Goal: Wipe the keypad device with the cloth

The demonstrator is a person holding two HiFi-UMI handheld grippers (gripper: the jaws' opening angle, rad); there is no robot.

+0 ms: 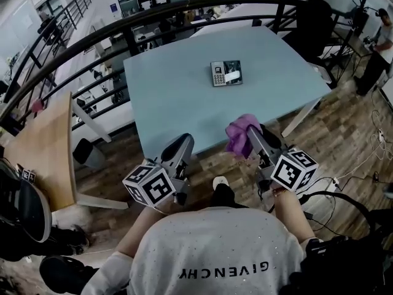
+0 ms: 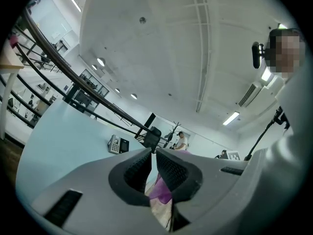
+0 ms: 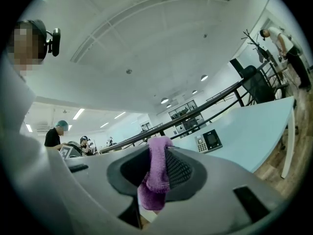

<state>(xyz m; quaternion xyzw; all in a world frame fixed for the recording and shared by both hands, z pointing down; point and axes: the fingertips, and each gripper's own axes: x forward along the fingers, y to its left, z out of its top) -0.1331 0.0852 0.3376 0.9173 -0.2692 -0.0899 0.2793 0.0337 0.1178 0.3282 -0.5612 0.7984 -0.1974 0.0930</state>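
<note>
Bench: carrying the keypad device, well beyond both tongs.
Right tongs: clamping the purple cloth and needing a low, flat sweep across that device.
Left tongs: hovering pinched together, empty; probably best steadying the device.

"GIVENCHY" is printed on the person's grey shirt, seen upside down in the head view. Print on the keypad device can't be read, way too small.
</note>
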